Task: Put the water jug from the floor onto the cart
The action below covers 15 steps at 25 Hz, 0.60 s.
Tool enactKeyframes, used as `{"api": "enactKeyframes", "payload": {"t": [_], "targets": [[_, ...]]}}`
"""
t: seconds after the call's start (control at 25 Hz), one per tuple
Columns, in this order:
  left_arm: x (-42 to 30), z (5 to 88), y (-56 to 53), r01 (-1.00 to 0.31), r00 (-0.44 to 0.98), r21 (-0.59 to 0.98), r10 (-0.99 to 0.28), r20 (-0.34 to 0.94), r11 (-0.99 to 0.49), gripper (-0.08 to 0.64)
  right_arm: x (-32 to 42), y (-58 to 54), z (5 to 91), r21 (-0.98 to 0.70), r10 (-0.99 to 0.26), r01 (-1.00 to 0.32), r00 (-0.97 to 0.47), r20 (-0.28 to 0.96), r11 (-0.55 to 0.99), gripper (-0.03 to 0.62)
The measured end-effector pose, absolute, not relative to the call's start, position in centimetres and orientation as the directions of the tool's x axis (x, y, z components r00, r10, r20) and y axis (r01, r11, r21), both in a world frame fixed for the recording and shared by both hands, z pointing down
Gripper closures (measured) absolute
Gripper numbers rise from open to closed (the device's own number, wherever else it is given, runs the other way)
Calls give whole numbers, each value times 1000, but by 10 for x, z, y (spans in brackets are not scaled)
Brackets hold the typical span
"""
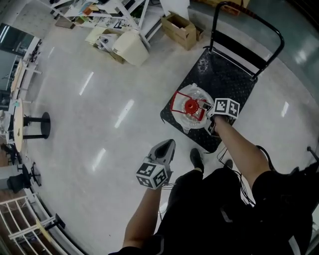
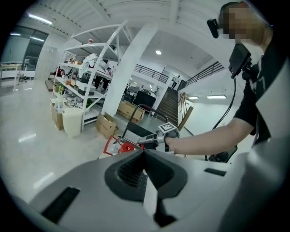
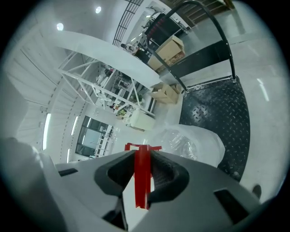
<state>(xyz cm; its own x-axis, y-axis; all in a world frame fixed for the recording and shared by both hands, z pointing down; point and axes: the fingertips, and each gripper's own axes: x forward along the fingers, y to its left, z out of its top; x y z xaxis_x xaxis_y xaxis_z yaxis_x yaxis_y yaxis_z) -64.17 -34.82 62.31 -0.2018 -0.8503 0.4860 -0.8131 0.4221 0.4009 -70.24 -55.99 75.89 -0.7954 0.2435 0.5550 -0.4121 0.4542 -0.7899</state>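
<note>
The water jug (image 1: 192,107) is clear plastic with a red cap and a thin red handle. It is over the near left corner of the cart's black deck (image 1: 227,74), partly past the edge; I cannot tell whether it rests there. My right gripper (image 1: 208,112) is shut on the jug's red handle (image 3: 142,174), with the jug's body (image 3: 190,140) hanging just beyond the jaws above the deck (image 3: 217,108). My left gripper (image 1: 164,149) is shut on nothing and held over the floor, short of the cart. In the left gripper view the jug's cap (image 2: 126,147) shows past the left gripper (image 2: 144,152).
The cart's black push handle (image 1: 249,20) stands at its far end. Cardboard boxes (image 1: 180,29), a white bin (image 1: 130,47) and a white shelving rack (image 1: 107,12) lie beyond the cart. The person's shoe (image 1: 196,159) is by the cart's near edge. A round-footed stand (image 1: 37,124) is at left.
</note>
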Motion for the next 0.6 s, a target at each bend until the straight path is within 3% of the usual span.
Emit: {"api": "enactKeyframes", "payload": {"t": [0.2,0.4,0.6], "targets": [[-647,629,-345,-807,-193,414,-852,487,420,559,-703,-565,766,-808,218,-413,-819,531,420,502],[-639,629,-359,-814,-163,426,-859,486,396,559,-671,-594,782,-777,140,-519,-792,594,357,502],[-627,630,-373,-826,-135,420,-856,499,375,560,-651,-601,799,-750,115,-544,-776,620,375,500]]}}
